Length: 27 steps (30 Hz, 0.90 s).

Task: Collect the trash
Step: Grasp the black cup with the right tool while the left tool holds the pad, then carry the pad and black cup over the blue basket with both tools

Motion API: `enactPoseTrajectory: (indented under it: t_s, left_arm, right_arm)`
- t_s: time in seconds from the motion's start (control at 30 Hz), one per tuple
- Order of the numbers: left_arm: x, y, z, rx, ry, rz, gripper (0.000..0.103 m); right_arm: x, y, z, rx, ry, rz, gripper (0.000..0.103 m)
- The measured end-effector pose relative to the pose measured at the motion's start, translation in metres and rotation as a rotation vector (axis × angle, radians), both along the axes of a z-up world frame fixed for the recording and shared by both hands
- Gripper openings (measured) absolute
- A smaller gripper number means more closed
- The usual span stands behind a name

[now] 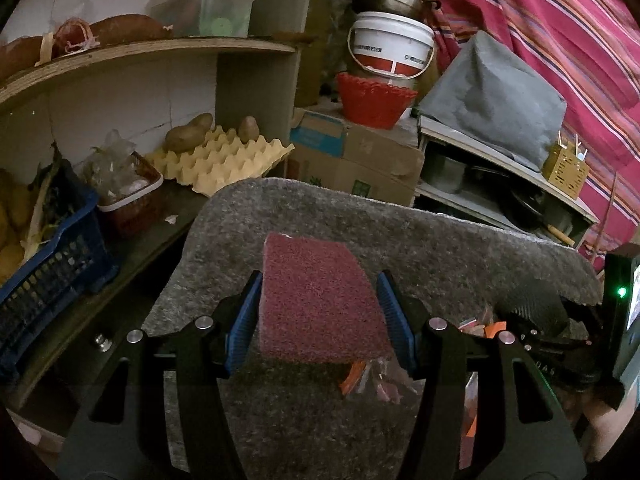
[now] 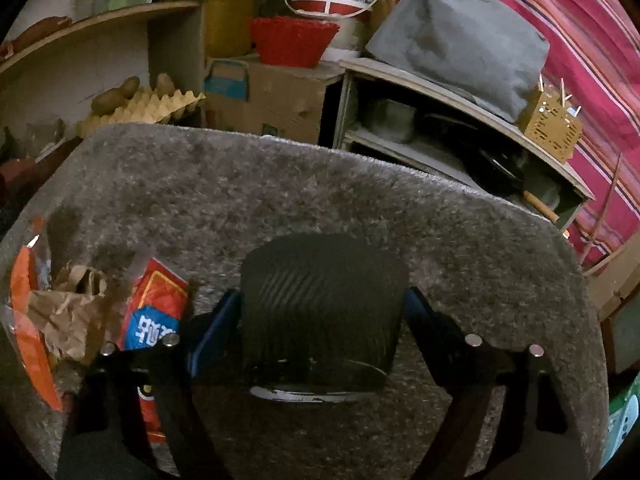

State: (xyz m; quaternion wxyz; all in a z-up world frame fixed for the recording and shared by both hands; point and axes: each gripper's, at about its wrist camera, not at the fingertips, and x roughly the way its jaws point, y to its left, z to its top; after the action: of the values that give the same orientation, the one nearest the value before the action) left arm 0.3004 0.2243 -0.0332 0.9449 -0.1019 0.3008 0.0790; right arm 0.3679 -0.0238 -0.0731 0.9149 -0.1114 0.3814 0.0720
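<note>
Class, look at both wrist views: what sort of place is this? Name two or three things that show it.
Probably a household storeroom or pantry corner. Potatoes lie on an egg tray on a wooden shelf, a plastic bucket is stacked on cardboard boxes, and pots fill a low rack.

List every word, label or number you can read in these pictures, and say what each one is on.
None can be read with confidence.
White bucket: dark print on its band, too small and blurred to read.
Red and blue snack wrapper: large white characters, seen at an angle and blurred, unreadable.
Cardboard box: blue and green labels, no legible text.
Right gripper's body: faint letters, too dim to make out.
</note>
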Motion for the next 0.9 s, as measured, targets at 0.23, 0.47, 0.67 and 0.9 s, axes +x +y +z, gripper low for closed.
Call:
enactPoseTrajectory:
  t_s: [0.23, 0.47, 0.67, 0.9]
  left_arm:
    - [-0.005, -0.009, 0.007, 0.018, -0.008, -0.004, 0.056]
    - [-0.019, -0.021, 0.016, 0.012, -0.017, -0.026, 0.056]
    - [-0.042, -0.051, 0.030, 0.029, -0.043, -0.081, 0.056]
    - [-0.062, -0.098, 0.039, 0.051, -0.054, -0.147, 0.056]
  right_arm:
    - [-0.005, -0.011, 0.008, 0.039, -0.009, 0.006, 0.081]
    - [-0.033, -0.045, 0.035, 0.048, -0.068, -0.024, 0.081]
    - [-0.069, -0.093, 0.055, 0.052, -0.104, -0.076, 0.081]
    - [-0.122, -0.159, 0.064, 0.020, -0.122, -0.173, 0.081]
